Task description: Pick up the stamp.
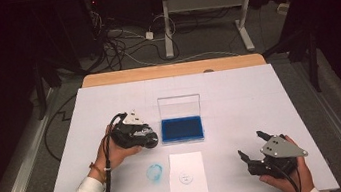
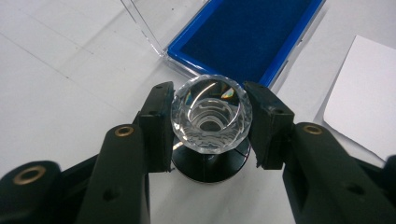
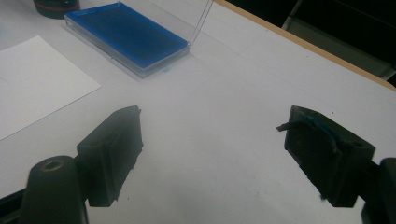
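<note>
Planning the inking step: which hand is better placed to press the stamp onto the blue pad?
Left. Its fingers already clamp the stamp right beside the pad. The right gripper sits open and empty, farther off near the table's front.

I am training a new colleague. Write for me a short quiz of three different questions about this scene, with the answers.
1. True or false: the left gripper is shut on the faceted clear knob of the stamp.
2. Which colour is the pad in the open ink pad case? A) red B) blue C) green
3. Fill in: the right gripper has its jaws ____ over the white table.

Key: 1 true; 2 B; 3 open, with nothing between them.
</note>
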Tool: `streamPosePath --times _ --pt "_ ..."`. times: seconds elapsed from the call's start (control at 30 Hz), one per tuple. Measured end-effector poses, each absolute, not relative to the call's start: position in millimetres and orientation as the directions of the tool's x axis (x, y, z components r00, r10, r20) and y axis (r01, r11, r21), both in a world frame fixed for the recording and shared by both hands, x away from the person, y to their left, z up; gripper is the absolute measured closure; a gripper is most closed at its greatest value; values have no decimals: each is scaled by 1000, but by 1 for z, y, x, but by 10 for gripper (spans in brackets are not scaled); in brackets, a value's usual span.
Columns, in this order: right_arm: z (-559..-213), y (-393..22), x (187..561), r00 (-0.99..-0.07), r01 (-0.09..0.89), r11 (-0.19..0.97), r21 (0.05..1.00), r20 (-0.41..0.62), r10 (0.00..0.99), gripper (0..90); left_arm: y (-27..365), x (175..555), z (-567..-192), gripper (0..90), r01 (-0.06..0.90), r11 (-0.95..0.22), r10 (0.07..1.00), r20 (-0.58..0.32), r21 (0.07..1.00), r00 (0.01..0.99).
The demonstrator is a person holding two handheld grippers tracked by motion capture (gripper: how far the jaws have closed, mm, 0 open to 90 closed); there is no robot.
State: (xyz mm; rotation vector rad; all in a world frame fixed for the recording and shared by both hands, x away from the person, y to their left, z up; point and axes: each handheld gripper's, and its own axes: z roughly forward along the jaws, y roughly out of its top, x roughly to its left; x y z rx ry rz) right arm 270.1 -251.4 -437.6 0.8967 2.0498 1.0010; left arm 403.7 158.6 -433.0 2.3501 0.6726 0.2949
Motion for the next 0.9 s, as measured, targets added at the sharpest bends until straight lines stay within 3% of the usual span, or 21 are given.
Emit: streamPosePath --times 0.9 --pt "-436 -252 269 -532 258 479 839 -291 795 175 167 377 -405 544 310 -614 525 82 726 847"
